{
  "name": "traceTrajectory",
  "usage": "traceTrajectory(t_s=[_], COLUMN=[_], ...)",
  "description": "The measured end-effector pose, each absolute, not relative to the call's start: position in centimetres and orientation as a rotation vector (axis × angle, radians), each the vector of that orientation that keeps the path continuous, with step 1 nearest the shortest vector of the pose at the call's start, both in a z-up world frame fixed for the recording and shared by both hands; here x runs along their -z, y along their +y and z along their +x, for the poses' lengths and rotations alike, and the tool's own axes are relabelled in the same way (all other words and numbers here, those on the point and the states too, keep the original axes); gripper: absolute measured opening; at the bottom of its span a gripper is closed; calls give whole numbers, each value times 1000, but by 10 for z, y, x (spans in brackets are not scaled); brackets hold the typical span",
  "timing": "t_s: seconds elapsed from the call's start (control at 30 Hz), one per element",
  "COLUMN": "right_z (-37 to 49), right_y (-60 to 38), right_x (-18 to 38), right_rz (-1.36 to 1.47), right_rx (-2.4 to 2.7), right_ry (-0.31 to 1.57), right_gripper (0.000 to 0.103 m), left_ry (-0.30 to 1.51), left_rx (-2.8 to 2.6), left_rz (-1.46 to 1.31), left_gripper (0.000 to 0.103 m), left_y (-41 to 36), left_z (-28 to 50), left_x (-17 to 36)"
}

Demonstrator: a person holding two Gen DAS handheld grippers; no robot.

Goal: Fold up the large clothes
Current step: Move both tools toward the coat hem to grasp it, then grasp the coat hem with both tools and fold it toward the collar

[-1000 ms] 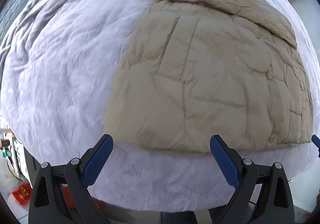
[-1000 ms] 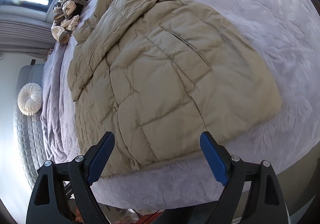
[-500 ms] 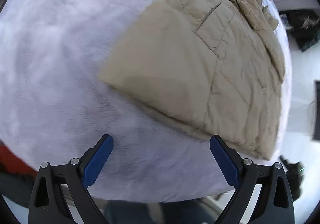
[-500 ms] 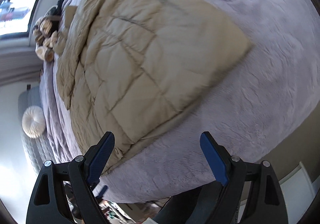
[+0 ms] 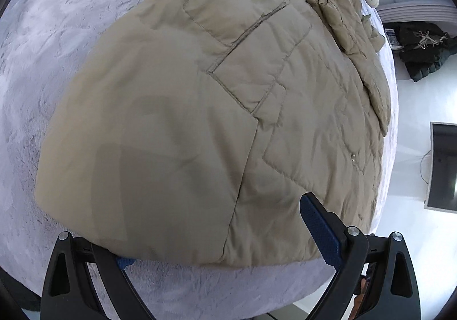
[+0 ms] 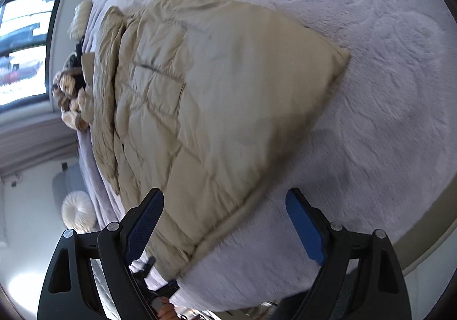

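Both grippers have dropped close to the near hem since a second ago and rolled. Left gripper (image 5: 225, 237): jaws wide, straddling the hem corner of the beige quilted puffer coat (image 5: 228, 91); one blue pad above the fabric, the other tucked at its underside edge, no squeeze visible yet. Right gripper (image 6: 225, 223): jaws wide, empty, the coat's (image 6: 214, 108) other hem corner just ahead between them. Coat lies flat on the pale lilac plush bedspread (image 6: 385, 77), collar at the far end. Judgement: both set to pinch the hem for a bottom-up fold.
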State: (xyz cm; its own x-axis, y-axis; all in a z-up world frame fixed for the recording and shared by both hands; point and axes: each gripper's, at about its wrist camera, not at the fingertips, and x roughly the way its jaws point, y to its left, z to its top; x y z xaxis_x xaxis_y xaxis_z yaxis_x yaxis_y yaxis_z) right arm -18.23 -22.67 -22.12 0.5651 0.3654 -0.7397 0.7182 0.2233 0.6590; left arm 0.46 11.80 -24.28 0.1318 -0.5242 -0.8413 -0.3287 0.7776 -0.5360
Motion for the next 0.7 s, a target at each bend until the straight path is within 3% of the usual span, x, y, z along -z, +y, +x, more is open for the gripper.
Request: traceTrajectory(t_s=[0.07,0.13,0.2,0.23,0.3,0.37,0.4,0.43,0.47,0.7], right_z=[-179,-175,-170,-167,-161,-157,-154,-154,-152,-116], right_y=[-230,-233,-234,-235,-237,-240,-242,-245,-247,-260], right_x=[229,235,236,236,233,231,232,234,234,188], right_rz=[1420,1470,1504,1509,1485,1465,1472,1488,1499,1409], right_rx=[303,284,250,230,216,239,250,253,242,45], right_ry=[999,966,943,940,959,990,1006,1020,1021,1001], right_gripper=[89,89,90,90,85,55,44,23,17,12], left_ry=[1467,1468,1468,1459,1435,1409,1402,1395,1388,1298], left_rx=[140,119,128,144,165,195,205,214,222,258], left_rz=[-725,-692,-689,-710,-716,-716,-724,-737,-752,-835], left_gripper=[96,72,24,17,12,13,13,13,13,13], left_y=[117,117,119,121,125,128,129,129,131,134], left_z=[4,5,8,10,12,13,14,15,17,46], left_x=[241,239,238,235,225,212,208,203,198,150])
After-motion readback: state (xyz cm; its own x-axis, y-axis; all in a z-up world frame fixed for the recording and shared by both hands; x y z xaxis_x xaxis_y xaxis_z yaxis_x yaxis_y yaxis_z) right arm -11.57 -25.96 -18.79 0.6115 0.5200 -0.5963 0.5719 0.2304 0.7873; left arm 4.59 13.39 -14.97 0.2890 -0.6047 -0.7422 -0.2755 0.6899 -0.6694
